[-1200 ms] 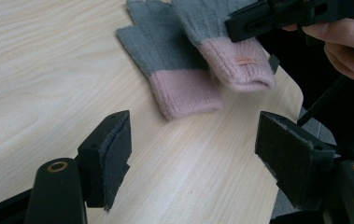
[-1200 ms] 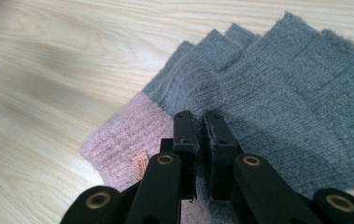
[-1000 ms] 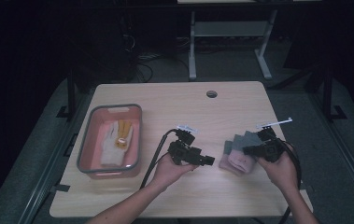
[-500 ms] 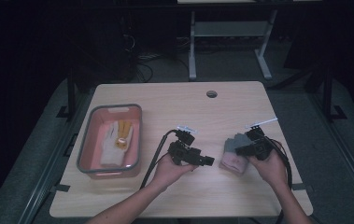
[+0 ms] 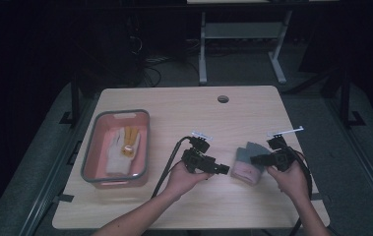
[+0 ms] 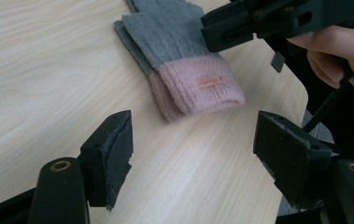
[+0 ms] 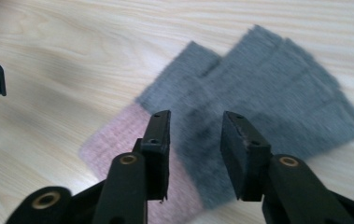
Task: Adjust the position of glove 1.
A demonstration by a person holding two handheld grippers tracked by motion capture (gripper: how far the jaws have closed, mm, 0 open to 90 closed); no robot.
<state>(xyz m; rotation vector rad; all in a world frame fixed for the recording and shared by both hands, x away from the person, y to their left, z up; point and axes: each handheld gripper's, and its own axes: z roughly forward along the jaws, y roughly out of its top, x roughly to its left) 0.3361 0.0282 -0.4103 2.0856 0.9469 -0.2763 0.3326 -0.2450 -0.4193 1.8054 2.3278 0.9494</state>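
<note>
A red tub (image 5: 90, 167) with gloves (image 5: 120, 152) sits well left of the grey-pink glove (image 5: 249, 162).

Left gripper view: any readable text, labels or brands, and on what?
Orange tag on the pink cuff of the grey glove: carries small print, too small to read.
No other text, number or sign can be read.

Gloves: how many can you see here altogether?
3, maybe more. Two grey-and-pink gloves lie stacked on the table between both grippers. One white glove lies in the pink bin; another may hide beneath.
</note>
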